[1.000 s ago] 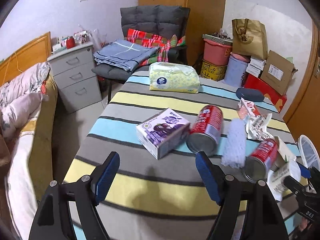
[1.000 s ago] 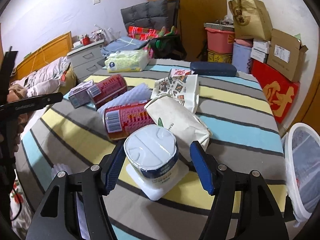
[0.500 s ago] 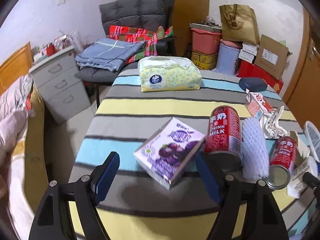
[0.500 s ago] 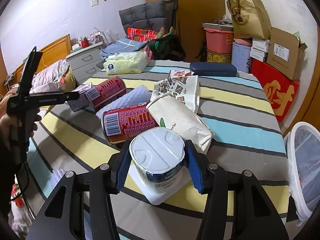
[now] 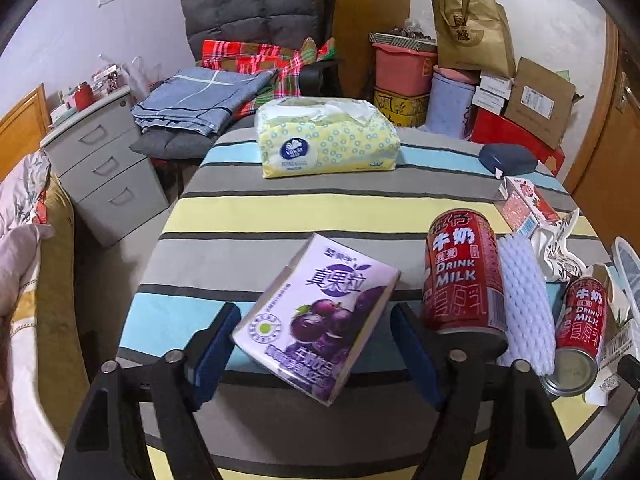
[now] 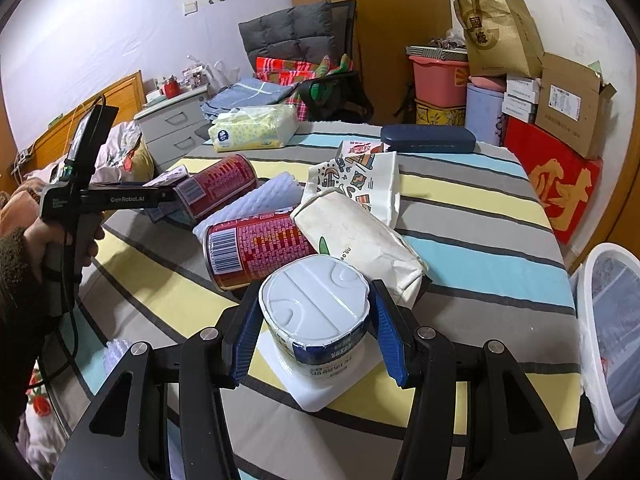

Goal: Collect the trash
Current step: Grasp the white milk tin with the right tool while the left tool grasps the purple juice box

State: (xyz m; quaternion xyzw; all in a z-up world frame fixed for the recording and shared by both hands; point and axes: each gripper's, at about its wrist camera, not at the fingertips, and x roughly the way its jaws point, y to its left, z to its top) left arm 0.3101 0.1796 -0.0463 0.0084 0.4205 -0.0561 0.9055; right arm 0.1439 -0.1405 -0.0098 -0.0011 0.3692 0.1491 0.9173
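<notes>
A purple grape-milk carton lies tilted on the striped table, between the closing jaws of my left gripper. The left pad is at its corner and a gap shows at the right pad. Beside it lie two red milk cans and a white foam net. In the right wrist view my right gripper is shut on a white lidded tub, which stands on a white square sheet. A crumpled white paper bag lies just behind it.
A white trash bin stands off the table's right edge. A tissue pack, a dark glasses case, a small pink carton and a printed bag lie farther back. A person's hand holds the left gripper.
My left gripper moved forward and down until the purple carton came between its jaws. My right gripper's jaws closed onto the white tub without shifting place.
</notes>
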